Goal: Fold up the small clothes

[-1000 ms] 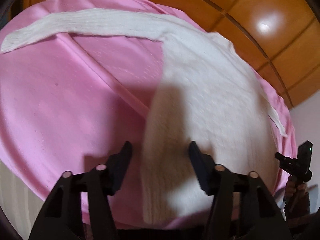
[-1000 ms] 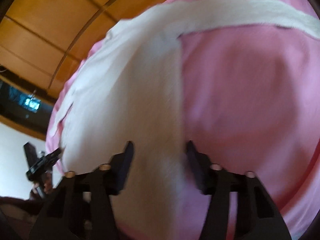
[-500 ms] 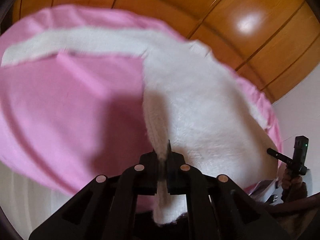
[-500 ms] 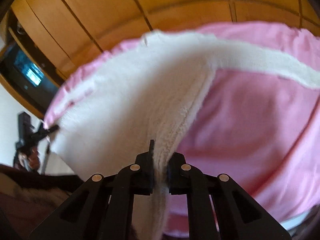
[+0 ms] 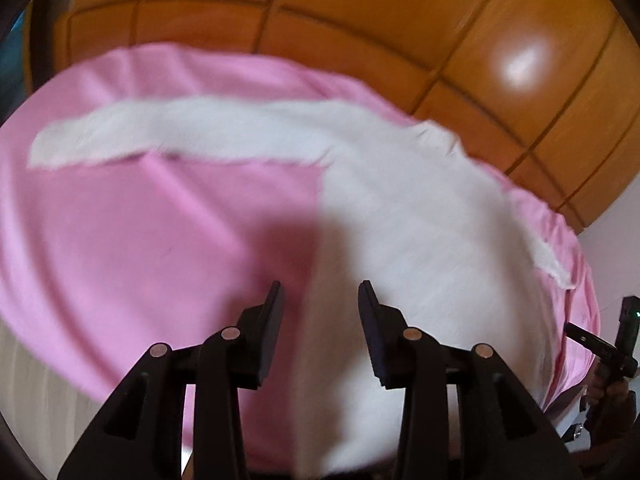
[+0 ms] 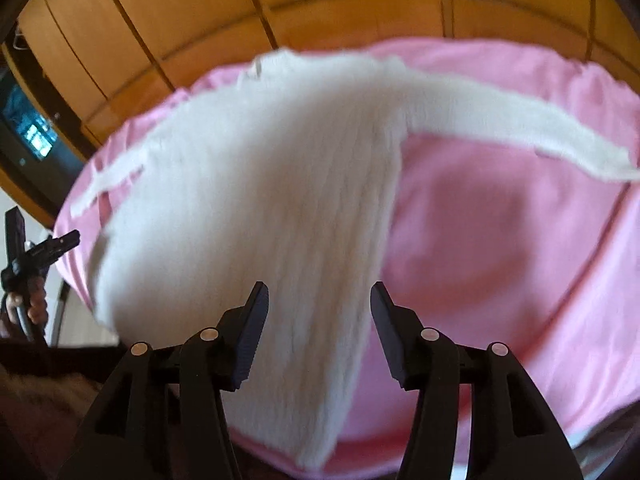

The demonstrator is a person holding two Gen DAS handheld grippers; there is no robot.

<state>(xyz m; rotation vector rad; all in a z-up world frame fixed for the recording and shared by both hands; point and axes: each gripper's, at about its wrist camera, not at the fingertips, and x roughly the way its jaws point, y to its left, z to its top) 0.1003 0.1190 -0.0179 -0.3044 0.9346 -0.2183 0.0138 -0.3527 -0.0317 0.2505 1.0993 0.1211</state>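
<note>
Because the white sweater (image 6: pixel 256 200) lies flat on the pink sheet (image 6: pixel 500 260), sleeves spread wide for folding, neither tool grips it; the left gripper (image 5: pixel 320 306) and right gripper (image 6: pixel 318 306) hover above its hem corners, jaws opening, nothing pinched between them.

**One sweater, one sheet, two grippers**

We count one white knitted sweater (image 5: pixel 420 240) with two long sleeves, one stretched out to each side. We count one pink sheet (image 5: pixel 140 260) beneath it, and one wall of orange wooden panels (image 5: pixel 360 20) behind. We count two grippers: the left gripper (image 5: pixel 320 304) and the right gripper (image 6: pixel 318 304), each with two black fingers, and both pairs of jaws are opening with nothing pressed between the pads. We see one dark screen (image 6: pixel 36 140) at the left edge of the right wrist view.
</note>
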